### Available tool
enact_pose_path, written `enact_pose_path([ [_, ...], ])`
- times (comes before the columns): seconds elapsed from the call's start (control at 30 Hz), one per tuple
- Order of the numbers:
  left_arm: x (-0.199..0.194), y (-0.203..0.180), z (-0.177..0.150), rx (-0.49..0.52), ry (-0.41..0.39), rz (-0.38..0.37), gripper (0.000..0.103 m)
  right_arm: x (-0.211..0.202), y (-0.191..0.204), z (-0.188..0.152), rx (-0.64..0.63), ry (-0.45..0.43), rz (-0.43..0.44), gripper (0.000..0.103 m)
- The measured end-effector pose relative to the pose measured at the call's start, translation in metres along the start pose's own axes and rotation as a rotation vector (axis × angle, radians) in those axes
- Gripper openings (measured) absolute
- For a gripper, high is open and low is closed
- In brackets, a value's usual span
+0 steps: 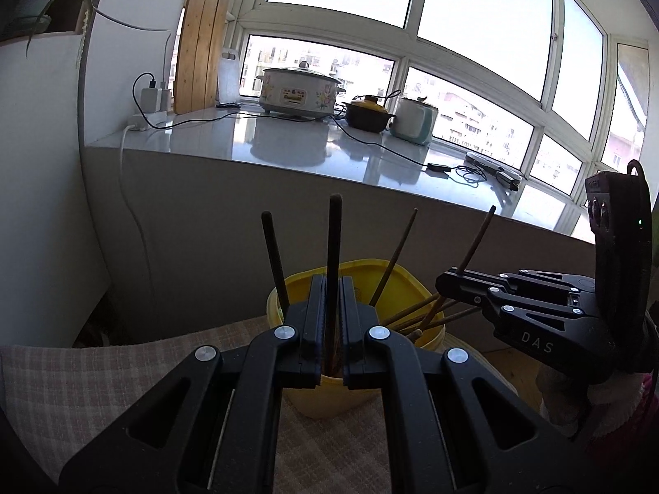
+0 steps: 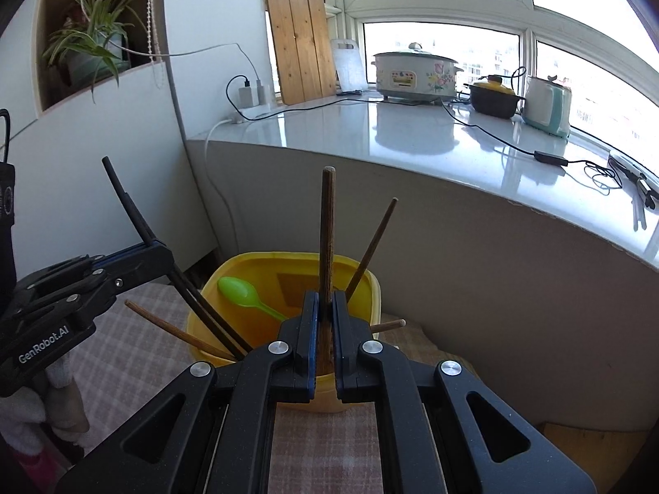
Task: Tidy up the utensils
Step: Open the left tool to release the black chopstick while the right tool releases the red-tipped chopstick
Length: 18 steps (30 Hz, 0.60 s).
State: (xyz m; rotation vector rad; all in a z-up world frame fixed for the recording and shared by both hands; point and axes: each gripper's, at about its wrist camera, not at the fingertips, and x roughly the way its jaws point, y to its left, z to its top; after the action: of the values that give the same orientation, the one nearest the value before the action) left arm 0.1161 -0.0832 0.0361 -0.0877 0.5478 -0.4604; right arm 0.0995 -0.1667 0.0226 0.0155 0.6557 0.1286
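Note:
A yellow tub (image 1: 403,276) stands on a checkered cloth and holds several chopsticks. My left gripper (image 1: 332,285) is shut on a dark chopstick (image 1: 333,238) that stands upright over the tub's near side. A second dark chopstick (image 1: 274,259) leans beside it. My right gripper (image 2: 325,301) is shut on a brown wooden chopstick (image 2: 327,226), also upright, with its lower end in the yellow tub (image 2: 263,256). A green plastic spoon (image 2: 243,293) lies inside. Each gripper shows in the other's view: the right gripper (image 1: 447,282) and the left gripper (image 2: 160,247).
Behind the tub rises a white counter (image 1: 288,140) carrying an electric cooker (image 1: 298,90), a dark pot with a yellow lid (image 1: 368,115), a kettle (image 1: 414,121), cables and a wooden board (image 1: 199,41). The checkered cloth (image 1: 103,378) covers the surface under the tub. A potted plant (image 2: 94,41) sits at upper left.

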Motion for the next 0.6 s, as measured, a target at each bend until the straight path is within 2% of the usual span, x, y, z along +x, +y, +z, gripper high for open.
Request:
enact_pose_path([
  [0.17,-0.002,0.002,-0.002,0.001,0.001,0.002,0.004,-0.004,-0.003,-0.003,0.009,-0.004,-0.002,0.005],
  [0.2,-0.004,0.002,-0.003,0.001,-0.002,0.004,0.011,-0.005,-0.003,-0.003,0.009,-0.006,-0.005,0.005],
  [0.23,-0.006,0.002,-0.003,0.000,-0.006,0.006,0.023,-0.006,-0.004,-0.004,0.009,-0.009,-0.007,0.005],
  [0.27,-0.007,0.005,-0.003,-0.003,-0.010,0.003,0.027,-0.007,-0.004,-0.004,0.008,-0.011,-0.009,0.005],
  [0.43,-0.020,0.006,-0.009,-0.007,-0.026,0.003,0.030,-0.014,-0.003,-0.007,0.009,-0.023,-0.015,0.007],
  [0.47,-0.022,0.007,-0.010,-0.009,-0.031,0.003,0.032,-0.016,-0.003,-0.008,0.011,-0.027,-0.016,0.011],
  [0.5,-0.025,0.008,-0.011,-0.013,-0.036,0.002,0.038,-0.018,-0.003,-0.009,0.013,-0.033,-0.015,0.019],
  [0.57,-0.030,0.008,-0.012,-0.018,-0.043,-0.001,0.041,-0.022,-0.002,-0.011,0.013,-0.050,-0.015,0.032],
  [0.6,-0.032,0.008,-0.013,-0.018,-0.047,0.000,0.041,-0.025,-0.001,-0.012,0.008,-0.057,-0.018,0.033],
])
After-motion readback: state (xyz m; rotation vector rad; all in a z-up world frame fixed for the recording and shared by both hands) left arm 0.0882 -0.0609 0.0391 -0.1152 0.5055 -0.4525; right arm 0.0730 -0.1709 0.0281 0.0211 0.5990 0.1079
